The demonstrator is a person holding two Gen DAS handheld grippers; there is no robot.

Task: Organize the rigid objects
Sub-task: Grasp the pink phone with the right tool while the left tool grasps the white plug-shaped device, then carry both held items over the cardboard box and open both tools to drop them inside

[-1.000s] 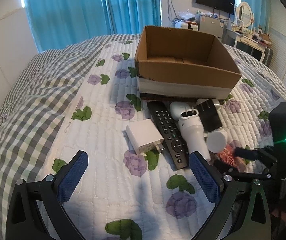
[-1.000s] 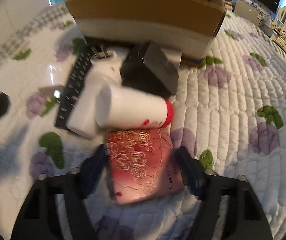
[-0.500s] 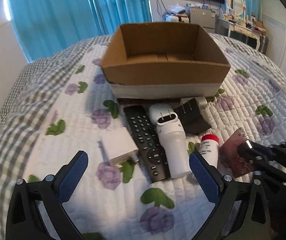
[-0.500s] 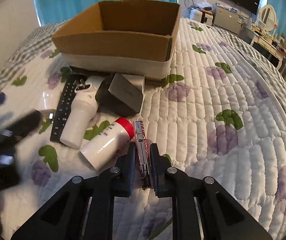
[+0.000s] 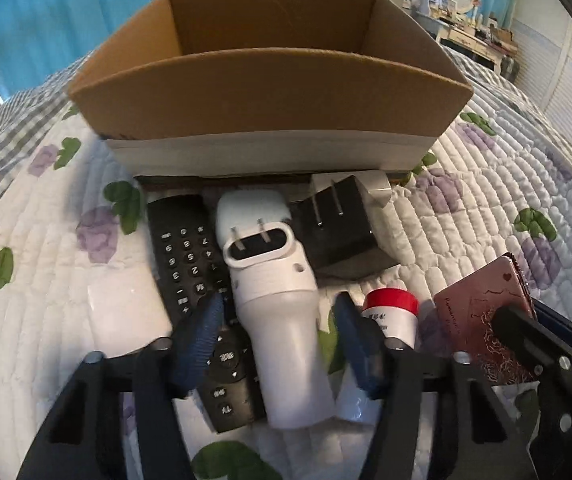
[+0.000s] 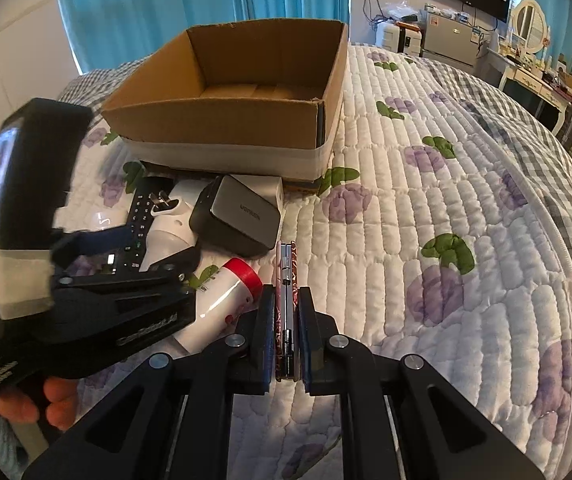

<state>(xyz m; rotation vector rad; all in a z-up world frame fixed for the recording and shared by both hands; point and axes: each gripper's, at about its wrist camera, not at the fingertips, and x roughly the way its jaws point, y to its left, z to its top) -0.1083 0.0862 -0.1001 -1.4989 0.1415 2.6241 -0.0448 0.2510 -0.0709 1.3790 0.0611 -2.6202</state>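
An open cardboard box [image 5: 270, 92] stands on the quilted bed; it also shows in the right wrist view [image 6: 226, 120]. In front of it lie a black remote [image 5: 190, 264], a white plug device [image 5: 282, 312], a dark charger [image 5: 337, 228], and a white bottle with a red cap [image 5: 393, 312]. My left gripper [image 5: 282, 344] is open, its fingers on either side of the white plug device. My right gripper [image 6: 286, 336] is shut on a thin pink patterned case [image 6: 286, 280], held on edge above the quilt; the case also shows in the left wrist view [image 5: 481, 312].
A white square charger [image 5: 126, 308] lies left of the remote. The dark charger [image 6: 238, 212] and the bottle [image 6: 222, 296] sit just left of my right gripper. Blue curtains and furniture stand beyond the bed.
My left gripper moved forward and down over the white plug device, and its fingers narrowed around it. My right gripper lifted the pink case slightly and stayed shut on it.
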